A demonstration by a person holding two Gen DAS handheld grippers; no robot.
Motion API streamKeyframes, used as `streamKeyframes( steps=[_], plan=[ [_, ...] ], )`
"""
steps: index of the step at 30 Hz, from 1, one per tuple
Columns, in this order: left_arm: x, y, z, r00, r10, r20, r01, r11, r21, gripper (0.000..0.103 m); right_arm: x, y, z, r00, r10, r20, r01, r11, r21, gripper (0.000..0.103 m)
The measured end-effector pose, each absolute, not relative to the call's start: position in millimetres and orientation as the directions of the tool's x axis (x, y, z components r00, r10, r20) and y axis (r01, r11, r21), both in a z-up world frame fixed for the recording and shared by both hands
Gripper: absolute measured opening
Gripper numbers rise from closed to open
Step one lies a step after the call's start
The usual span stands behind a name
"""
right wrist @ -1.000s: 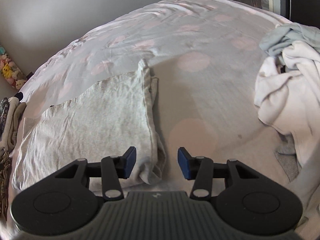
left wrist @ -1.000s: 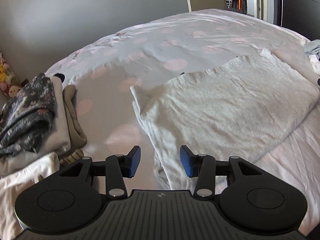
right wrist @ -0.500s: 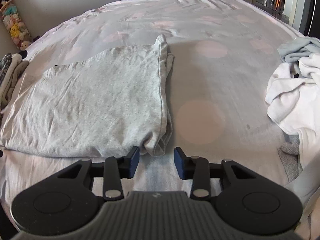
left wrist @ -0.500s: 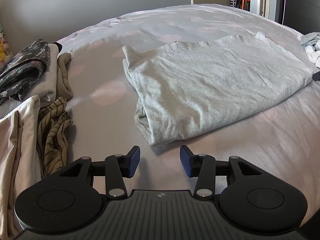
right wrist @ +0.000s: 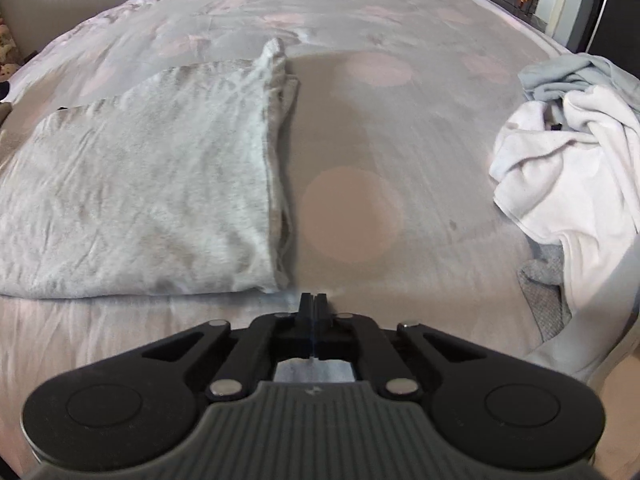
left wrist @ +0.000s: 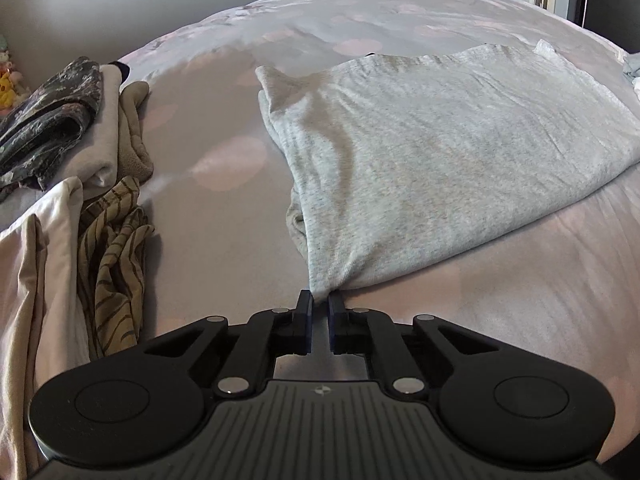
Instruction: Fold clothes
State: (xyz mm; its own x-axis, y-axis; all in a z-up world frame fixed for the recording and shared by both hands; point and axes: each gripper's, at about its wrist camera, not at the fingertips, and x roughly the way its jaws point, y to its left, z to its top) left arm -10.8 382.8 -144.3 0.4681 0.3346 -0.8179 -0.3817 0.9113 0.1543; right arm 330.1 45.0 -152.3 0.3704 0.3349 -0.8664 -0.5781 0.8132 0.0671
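Note:
A folded light grey garment point(left wrist: 440, 160) lies flat on the bed; the right wrist view shows the grey garment point(right wrist: 140, 200) from its other end. My left gripper point(left wrist: 319, 304) is low at its near left corner; its jaws are closing, and the corner's tip is pinched between the pads. My right gripper point(right wrist: 315, 300) rests on the bedcover just right of the garment's near right corner. Its jaws are pressed fully together, with no grey cloth visible between them.
Folded clothes are stacked on the left: a dark patterned piece point(left wrist: 48, 120), a beige one point(left wrist: 128, 128), a brown striped one point(left wrist: 112, 272) and a cream one point(left wrist: 40, 260). A crumpled heap of white cloth point(right wrist: 568, 168) and pale blue cloth point(right wrist: 560, 76) lies on the right. The spotted bedcover point(right wrist: 352, 216) lies between.
Both grippers sank toward the garment's near edge and closed from about half open. The left one closed on the near left corner; the right one shut beside the near right corner.

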Motion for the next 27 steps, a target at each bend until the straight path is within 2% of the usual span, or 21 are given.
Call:
streamKeyframes(
  steps=[1, 7, 9, 10, 11, 12, 14, 15, 17, 22, 27],
  plan=[
    [-13, 385, -145, 0.454, 0.343, -0.822, -0.393, 0.906, 0.160, 0.000, 333, 42, -153, 0.359, 0.346, -0.867, -0.565, 0.820, 0.094, 0.000],
    [-31, 392, -142, 0.426, 0.352, -0.834, -0.444, 0.884, 0.147, 0.000, 339, 29, -150, 0.367, 0.366, -0.855, -0.498, 0.854, 0.152, 0.001],
    [-37, 394, -137, 0.437, 0.359, -0.825, -0.480, 0.869, 0.123, 0.000, 338, 25, -144, 0.405, 0.384, -0.830, -0.476, 0.863, 0.168, 0.006],
    [-39, 396, -135, 0.450, 0.358, -0.818, -0.501, 0.860, 0.101, 0.002, 338, 21, -141, 0.422, 0.404, -0.812, -0.467, 0.864, 0.188, 0.006],
    [-41, 398, -132, 0.467, 0.352, -0.811, -0.520, 0.852, 0.070, 0.010, 338, 17, -136, 0.435, 0.439, -0.786, -0.460, 0.859, 0.225, 0.008],
    [-42, 399, -129, 0.486, 0.349, -0.801, -0.538, 0.842, 0.041, 0.014, 339, 13, -134, 0.443, 0.470, -0.764, -0.455, 0.852, 0.260, 0.012],
    [-41, 402, -124, 0.526, 0.349, -0.776, -0.566, 0.824, -0.014, 0.030, 341, 8, -131, 0.445, 0.524, -0.726, -0.446, 0.833, 0.327, 0.043],
    [-39, 402, -122, 0.543, 0.348, -0.764, -0.572, 0.820, -0.033, 0.032, 342, 6, -131, 0.443, 0.547, -0.710, -0.441, 0.823, 0.359, 0.042],
    [-33, 402, -118, 0.570, 0.345, -0.745, -0.579, 0.812, -0.067, 0.043, 347, 5, -132, 0.428, 0.588, -0.686, -0.427, 0.801, 0.420, 0.042],
    [-9, 405, -114, 0.600, 0.343, -0.723, -0.582, 0.807, -0.100, 0.043, 360, 20, -135, 0.408, 0.637, -0.654, -0.440, 0.765, 0.470, 0.042],
    [19, 414, -117, 0.592, 0.344, -0.729, -0.579, 0.810, -0.088, 0.043, 381, 45, -139, 0.373, 0.669, -0.643, -0.483, 0.731, 0.481, 0.048]
  ],
)
